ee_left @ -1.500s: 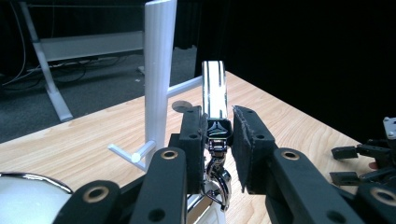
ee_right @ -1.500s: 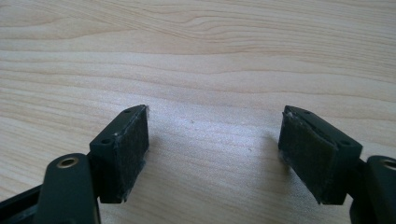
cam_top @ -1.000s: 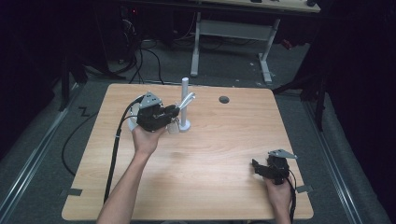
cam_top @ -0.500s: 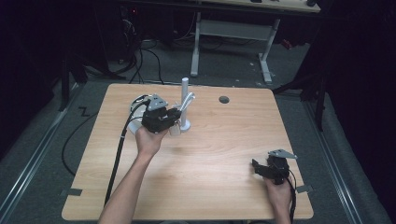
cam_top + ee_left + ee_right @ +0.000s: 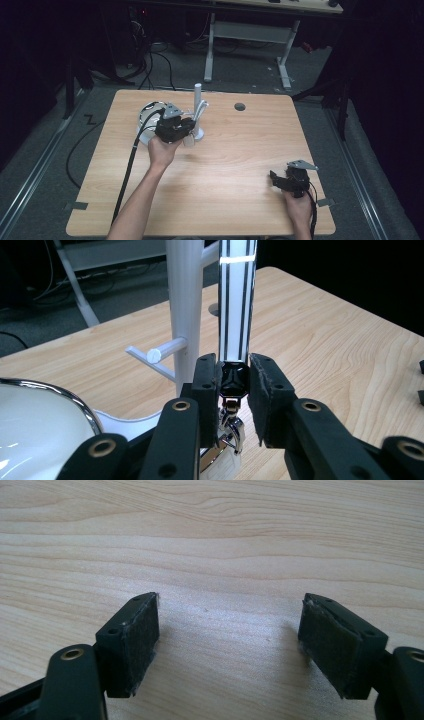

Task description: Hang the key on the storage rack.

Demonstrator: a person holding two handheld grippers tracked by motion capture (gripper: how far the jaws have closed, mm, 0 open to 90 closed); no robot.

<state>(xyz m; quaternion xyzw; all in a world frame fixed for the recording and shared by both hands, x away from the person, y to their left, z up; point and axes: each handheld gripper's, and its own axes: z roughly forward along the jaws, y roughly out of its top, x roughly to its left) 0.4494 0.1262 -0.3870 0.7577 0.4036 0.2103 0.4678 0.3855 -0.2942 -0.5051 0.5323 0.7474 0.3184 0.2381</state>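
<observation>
A white peg stand (image 5: 198,100) rises at the back of the wooden table (image 5: 240,165). My left gripper (image 5: 189,132) sits right beside its base. In the left gripper view the left gripper (image 5: 234,385) is shut on the black end piece (image 5: 234,376) of a white strap with black stripes (image 5: 237,300). The strap runs straight up beside the stand's post (image 5: 184,315), and a metal clasp (image 5: 231,432) hangs below the pads. My right gripper (image 5: 274,179) rests near the front right corner. In its own view the right gripper (image 5: 230,635) is open over bare wood.
A white round dish with a chrome rim (image 5: 150,112) lies just left of the stand, close under the left gripper, shown also as the dish (image 5: 35,425). A short peg (image 5: 160,352) juts from the post. A round hole (image 5: 240,106) marks the tabletop's back edge.
The left hand with its gripper has drifted slightly to the right, toward the stand. The right gripper has stayed where it was.
</observation>
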